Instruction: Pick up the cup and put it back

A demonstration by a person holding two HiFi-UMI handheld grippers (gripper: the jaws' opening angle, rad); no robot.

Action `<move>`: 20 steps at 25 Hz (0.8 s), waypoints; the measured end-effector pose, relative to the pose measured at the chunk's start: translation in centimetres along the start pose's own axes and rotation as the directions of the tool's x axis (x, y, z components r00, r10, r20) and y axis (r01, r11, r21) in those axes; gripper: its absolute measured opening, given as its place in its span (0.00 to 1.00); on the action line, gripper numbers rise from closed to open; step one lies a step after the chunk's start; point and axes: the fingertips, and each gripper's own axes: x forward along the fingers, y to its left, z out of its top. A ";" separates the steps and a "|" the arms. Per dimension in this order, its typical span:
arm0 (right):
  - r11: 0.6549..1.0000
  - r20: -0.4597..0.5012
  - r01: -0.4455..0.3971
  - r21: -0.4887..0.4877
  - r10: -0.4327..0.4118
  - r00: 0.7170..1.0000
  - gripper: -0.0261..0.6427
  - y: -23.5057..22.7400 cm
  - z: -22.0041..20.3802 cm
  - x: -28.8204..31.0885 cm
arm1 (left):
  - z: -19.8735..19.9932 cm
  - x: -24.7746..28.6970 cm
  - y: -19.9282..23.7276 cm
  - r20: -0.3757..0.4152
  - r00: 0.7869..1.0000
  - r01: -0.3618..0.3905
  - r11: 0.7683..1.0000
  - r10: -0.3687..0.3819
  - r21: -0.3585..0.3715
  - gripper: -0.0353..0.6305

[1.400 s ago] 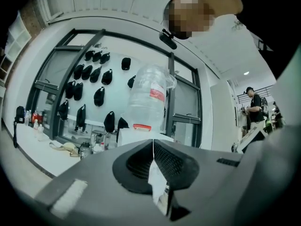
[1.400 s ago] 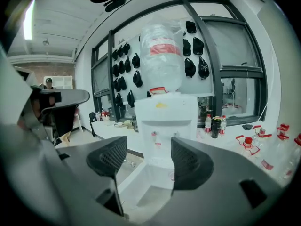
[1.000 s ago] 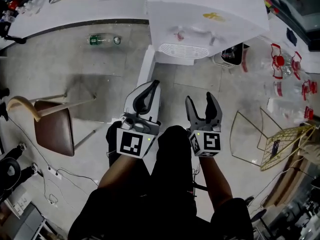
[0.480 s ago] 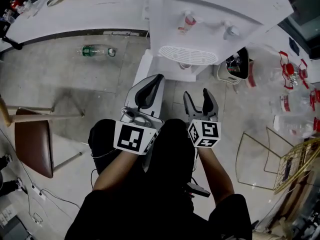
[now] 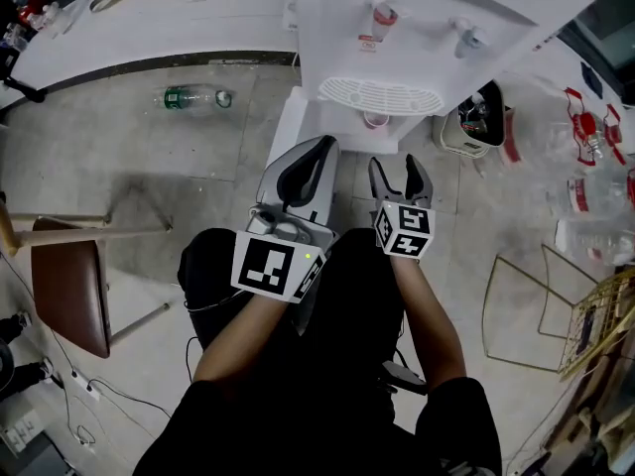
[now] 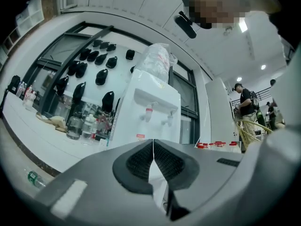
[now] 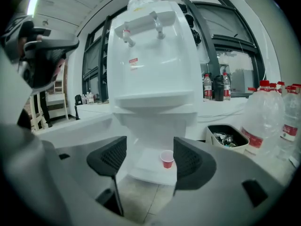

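Red cup point(image 7: 166, 159), centre frame on the water dispenser's point(image 7: 155, 65) base ledge, framed ahead between the wide, empty jaws of the right tool point(image 7: 149, 164), presumably spread for grasping; left tool point(image 6: 153, 147) closed on nothing, likely idle

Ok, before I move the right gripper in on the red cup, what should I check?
1. Right gripper open: ok, jaws apart with nothing between the pads.
2. Red cup upright: ok, standing on the low ledge of the water dispenser.
3. Cup centred between the jaws: not ok, it shows close to the right-hand pad.
4. Gripper at the cup: not ok, well short of it.
5. Left gripper out of the way: ok, shut and empty, beside the right one.
6. Cup's contents: cannot tell.
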 end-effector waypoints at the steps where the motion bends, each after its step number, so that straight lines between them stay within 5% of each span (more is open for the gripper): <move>1: 1.000 -0.004 0.005 0.000 -0.005 1.000 0.46 -0.1 -0.4 0.7 | 0.0 0.1 0.1 0.002 1.000 0.001 1.000 -0.001 -0.004 0.06; 9: 0.999 -0.073 0.043 -0.005 -0.043 0.996 0.47 -1.2 -4.4 6.6 | -1.2 0.8 1.6 -0.018 1.000 0.005 0.998 -0.006 -0.058 0.06; 20: 0.992 -0.198 0.122 0.022 -0.115 0.973 0.49 -5.0 -10.7 15.5 | -2.7 1.9 1.6 -0.045 0.998 0.032 0.999 -0.033 -0.040 0.06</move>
